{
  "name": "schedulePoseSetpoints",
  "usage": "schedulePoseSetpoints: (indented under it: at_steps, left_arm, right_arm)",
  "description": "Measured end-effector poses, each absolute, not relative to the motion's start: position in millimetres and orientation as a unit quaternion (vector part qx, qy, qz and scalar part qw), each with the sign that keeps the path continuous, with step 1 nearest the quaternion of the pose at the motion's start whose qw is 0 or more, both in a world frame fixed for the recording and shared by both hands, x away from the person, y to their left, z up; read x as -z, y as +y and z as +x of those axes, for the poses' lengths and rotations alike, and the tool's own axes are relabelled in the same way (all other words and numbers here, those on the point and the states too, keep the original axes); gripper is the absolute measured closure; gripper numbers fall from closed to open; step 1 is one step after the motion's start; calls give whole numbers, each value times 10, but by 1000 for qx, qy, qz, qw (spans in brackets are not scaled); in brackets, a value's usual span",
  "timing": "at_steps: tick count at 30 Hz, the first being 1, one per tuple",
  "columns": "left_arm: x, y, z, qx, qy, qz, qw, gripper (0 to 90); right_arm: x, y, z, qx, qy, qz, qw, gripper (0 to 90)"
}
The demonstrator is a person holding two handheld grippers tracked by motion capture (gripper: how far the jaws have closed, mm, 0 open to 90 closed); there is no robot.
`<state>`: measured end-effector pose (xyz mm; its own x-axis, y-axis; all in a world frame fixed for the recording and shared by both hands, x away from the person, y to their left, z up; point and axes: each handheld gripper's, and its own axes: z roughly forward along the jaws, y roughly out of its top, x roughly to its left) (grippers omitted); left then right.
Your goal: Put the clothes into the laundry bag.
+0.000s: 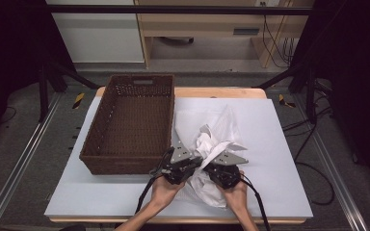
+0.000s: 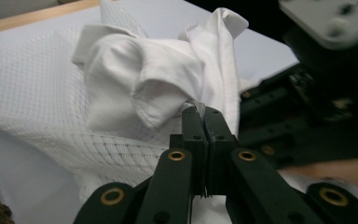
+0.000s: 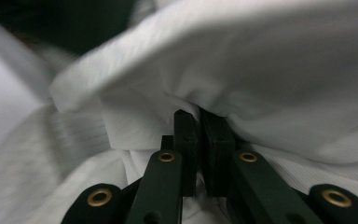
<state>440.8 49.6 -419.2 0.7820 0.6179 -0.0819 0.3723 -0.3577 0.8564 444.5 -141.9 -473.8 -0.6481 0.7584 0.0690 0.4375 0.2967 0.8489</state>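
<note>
A crumpled white cloth (image 1: pixel 211 139) lies on the white table sheet, just right of the basket. My left gripper (image 1: pixel 197 162) meets it from the front left. Its jaws are pressed together on a thin fold of the cloth (image 2: pixel 168 79), pinched at the left gripper (image 2: pixel 199 113) tips. My right gripper (image 1: pixel 212 163) sits close beside it on the right. The right gripper (image 3: pixel 199 116) is shut with its tips buried under a fold of the cloth (image 3: pixel 261 84). The two grippers nearly touch, and the cloth bunches up between and above them.
A brown wicker basket (image 1: pixel 101 144) with nothing in it stands at the left of the white table sheet (image 1: pixel 270 144), its right wall next to the cloth. In the left gripper view, the right gripper's black body (image 2: pixel 307 112) is close on the right.
</note>
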Motion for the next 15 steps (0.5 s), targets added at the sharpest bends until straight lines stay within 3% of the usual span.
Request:
schedulePoseSetpoints:
  at_steps: [3, 8, 10, 15]
  left_arm:
    - [4245, 485, 4411, -130, 305, 820, 467, 885]
    - [4293, 528, 4420, -136, 309, 821, 460, 883]
    - [4306, 541, 4416, -138, 309, 823, 456, 882]
    - [4314, 574, 4431, -139, 315, 821, 455, 881]
  right_arm:
    - [4800, -1390, 4545, -446, 771, 406, 206, 859]
    - [4805, -1395, 4560, -444, 770, 410, 206, 834]
    - [4738, -1440, 4504, -440, 775, 409, 193, 763]
    - [4510, -1678, 4265, -469, 757, 403, 212, 599]
